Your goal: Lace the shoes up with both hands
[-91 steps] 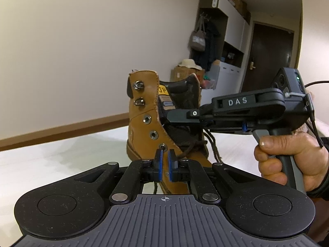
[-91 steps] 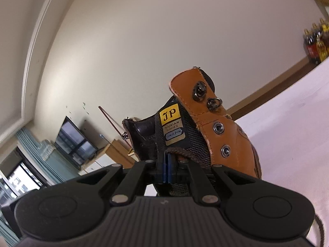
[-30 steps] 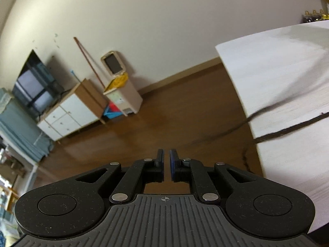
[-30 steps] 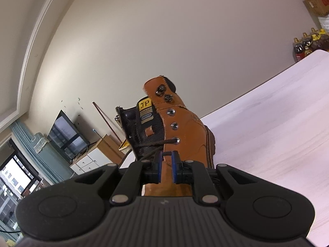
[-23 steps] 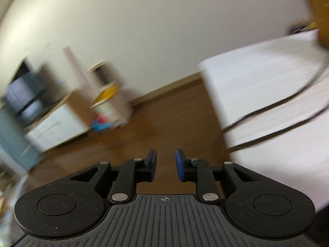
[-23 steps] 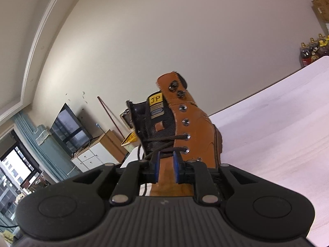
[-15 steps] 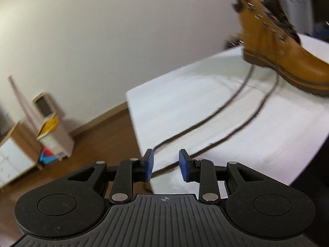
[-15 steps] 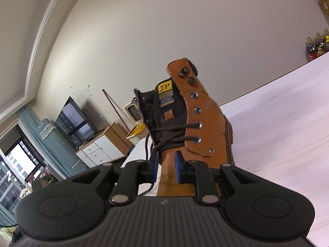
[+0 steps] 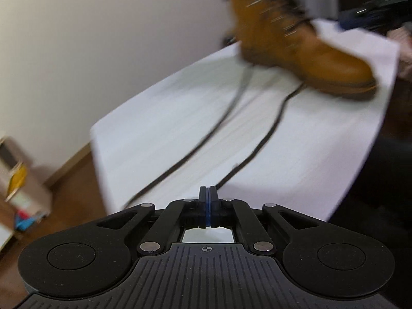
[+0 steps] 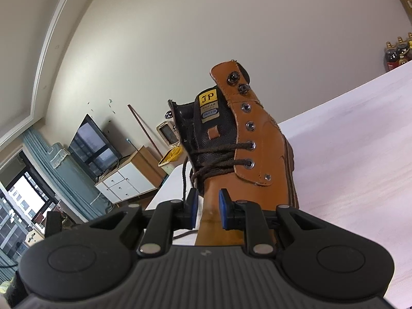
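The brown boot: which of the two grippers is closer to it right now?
Right. The right gripper sits open just in front of the boot, its toe filling the view between the fingers. The left gripper, shut, is far down the white table, by the trailing laces.

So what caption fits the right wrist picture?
Open tongs face a tan boot on the white table, half laced.

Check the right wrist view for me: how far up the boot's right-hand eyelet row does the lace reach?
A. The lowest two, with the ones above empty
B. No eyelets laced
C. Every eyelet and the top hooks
A: on the boot the dark lace enters only the lowest two eyelets; the two eyelets and the hooks above are bare.
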{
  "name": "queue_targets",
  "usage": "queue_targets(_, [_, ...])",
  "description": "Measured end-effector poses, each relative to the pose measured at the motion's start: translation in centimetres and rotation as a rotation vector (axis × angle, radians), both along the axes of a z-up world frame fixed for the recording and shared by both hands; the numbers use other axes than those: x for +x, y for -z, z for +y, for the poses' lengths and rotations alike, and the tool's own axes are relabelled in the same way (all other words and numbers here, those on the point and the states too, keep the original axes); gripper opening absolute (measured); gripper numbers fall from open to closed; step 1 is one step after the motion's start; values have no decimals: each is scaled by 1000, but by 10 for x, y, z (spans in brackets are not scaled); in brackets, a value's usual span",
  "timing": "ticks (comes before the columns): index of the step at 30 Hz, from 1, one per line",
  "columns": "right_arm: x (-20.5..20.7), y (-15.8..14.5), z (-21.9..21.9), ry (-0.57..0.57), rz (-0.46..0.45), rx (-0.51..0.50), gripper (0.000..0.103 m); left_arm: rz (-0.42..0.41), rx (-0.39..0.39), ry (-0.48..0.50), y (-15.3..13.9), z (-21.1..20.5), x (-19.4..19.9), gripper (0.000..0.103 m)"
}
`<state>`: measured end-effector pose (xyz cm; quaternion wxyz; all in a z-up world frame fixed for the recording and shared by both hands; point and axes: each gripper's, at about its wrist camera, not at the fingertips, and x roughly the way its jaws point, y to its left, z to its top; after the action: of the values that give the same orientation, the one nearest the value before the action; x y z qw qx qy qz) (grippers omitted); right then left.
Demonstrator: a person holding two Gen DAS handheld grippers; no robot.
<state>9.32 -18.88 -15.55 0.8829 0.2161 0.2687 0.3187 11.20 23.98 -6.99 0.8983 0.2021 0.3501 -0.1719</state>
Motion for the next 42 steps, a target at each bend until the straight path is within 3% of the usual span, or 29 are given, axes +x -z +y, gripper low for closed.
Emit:
queue_targets(5, [-2,1,3,-14,5,-12,21,-35,-65,127,2,-58,-10,0])
queue_targets(9, [-2,-5,15,-93,-8,-55,22,-37,-86,92,2,-53,-15,6])
queue_targets(12, [2,-11,46,-243,-44,-168,25,-48,-80,-6,-5,-31,-25,10])
queue_targets(14, [7,-13,80,-362,-91,-274,26,-53,-67,-75,-7,-19,-32,20])
queue_targets(18, [14,-11,136,-536,-167,-442,25,-64,-60,-184,-12,3,-46,24])
queue_targets(21, [17,-2,189,-671,-223,-627,25,-76,-61,-217,-12,9,-52,25])
queue_targets(25, [22,11,224,-736,-266,-745,25,-78,-69,-238,-9,15,-55,27])
queue_targets(29, [25,21,236,-790,-204,-765,25,-79,-82,-249,-12,23,-62,28])
queue_targets(35, [26,24,243,-775,-167,-799,24,-90,-108,-280,-12,28,-66,31])
queue_targets(36, [26,23,242,-768,-159,-795,10,-87,-110,-287,-12,28,-67,32])
queue_targets(37, [25,22,240,-763,-154,-795,3,-84,-112,-292,-12,28,-68,34])
queue_targets(42, [7,16,206,-720,-129,-769,3,-56,-169,-336,-12,31,-69,36])
